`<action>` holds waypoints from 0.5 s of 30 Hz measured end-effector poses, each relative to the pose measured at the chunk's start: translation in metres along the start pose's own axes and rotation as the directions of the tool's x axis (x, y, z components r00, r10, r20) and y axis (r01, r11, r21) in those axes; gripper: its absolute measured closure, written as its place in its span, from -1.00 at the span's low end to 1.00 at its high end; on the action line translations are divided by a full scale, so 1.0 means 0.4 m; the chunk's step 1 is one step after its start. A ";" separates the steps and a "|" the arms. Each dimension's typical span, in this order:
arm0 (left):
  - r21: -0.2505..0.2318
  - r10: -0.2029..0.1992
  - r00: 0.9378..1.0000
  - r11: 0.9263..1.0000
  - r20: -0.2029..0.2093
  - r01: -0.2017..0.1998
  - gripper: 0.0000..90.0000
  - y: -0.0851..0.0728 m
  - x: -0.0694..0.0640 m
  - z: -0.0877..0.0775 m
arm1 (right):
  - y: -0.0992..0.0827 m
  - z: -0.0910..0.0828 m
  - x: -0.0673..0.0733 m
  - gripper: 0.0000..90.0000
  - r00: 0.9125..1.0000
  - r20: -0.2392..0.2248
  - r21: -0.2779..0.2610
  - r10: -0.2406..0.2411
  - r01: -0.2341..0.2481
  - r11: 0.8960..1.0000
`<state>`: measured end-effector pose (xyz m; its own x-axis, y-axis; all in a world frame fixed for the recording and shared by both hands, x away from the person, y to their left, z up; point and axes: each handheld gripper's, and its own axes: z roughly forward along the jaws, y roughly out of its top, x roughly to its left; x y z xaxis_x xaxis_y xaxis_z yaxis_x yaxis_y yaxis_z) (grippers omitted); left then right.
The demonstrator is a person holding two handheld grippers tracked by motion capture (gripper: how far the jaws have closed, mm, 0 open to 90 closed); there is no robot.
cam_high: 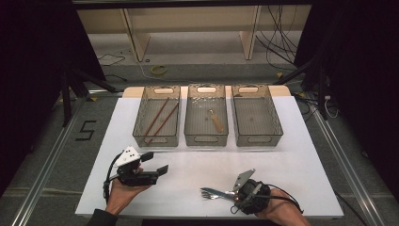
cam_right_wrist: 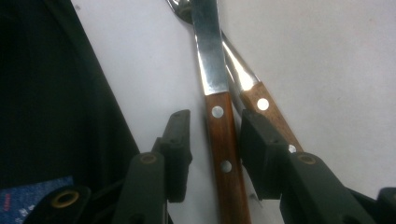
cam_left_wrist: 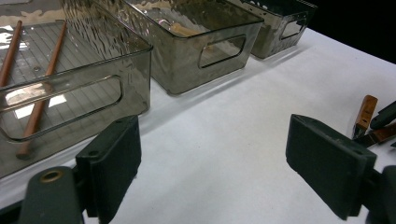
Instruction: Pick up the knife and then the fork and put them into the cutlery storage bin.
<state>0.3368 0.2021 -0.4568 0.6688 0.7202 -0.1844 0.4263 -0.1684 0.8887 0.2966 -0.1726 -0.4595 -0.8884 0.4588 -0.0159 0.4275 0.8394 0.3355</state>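
A knife (cam_right_wrist: 219, 140) with a wooden handle and steel blade lies on the white sheet. A second wooden-handled utensil (cam_right_wrist: 261, 105) lies crossed under it. In the high view this cutlery (cam_high: 212, 193) rests near the front edge, right of centre. My right gripper (cam_right_wrist: 215, 119) straddles the knife handle, with a strip of white sheet showing between handle and left pad, so it is open. From above, the right gripper (cam_high: 231, 194) points left at the cutlery. My left gripper (cam_high: 155, 163) hovers at the front left, open (cam_left_wrist: 217, 154) with nothing between its jaws.
Three smoky clear bins stand in a row at the back. The left bin (cam_high: 156, 141) holds two chopsticks (cam_high: 160, 115). A wooden-handled utensil (cam_high: 216, 121) lies in the middle bin (cam_high: 206, 139). Nothing shows inside the right bin (cam_high: 258, 139). The sheet's front edge runs just below both hands.
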 end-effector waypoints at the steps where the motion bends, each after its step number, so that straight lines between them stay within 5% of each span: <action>1: -0.001 0.000 1.000 1.000 0.000 0.000 -0.61 0.000 0.000 0.000 | 0.000 0.002 0.000 0.43 1.000 0.007 0.003 -0.016 0.016 1.000; 15: 0.006 0.007 1.000 1.000 -0.002 -0.007 -0.61 -0.001 0.000 0.001 | 0.008 0.004 -0.001 0.71 0.997 -0.016 0.039 -0.070 0.070 0.997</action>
<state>0.3369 0.2018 -0.4572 0.6707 0.7201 -0.1777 0.4257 -0.1776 0.8873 0.2985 -0.1697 -0.4599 -0.9185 0.3947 -0.0245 0.3705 0.8804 0.2962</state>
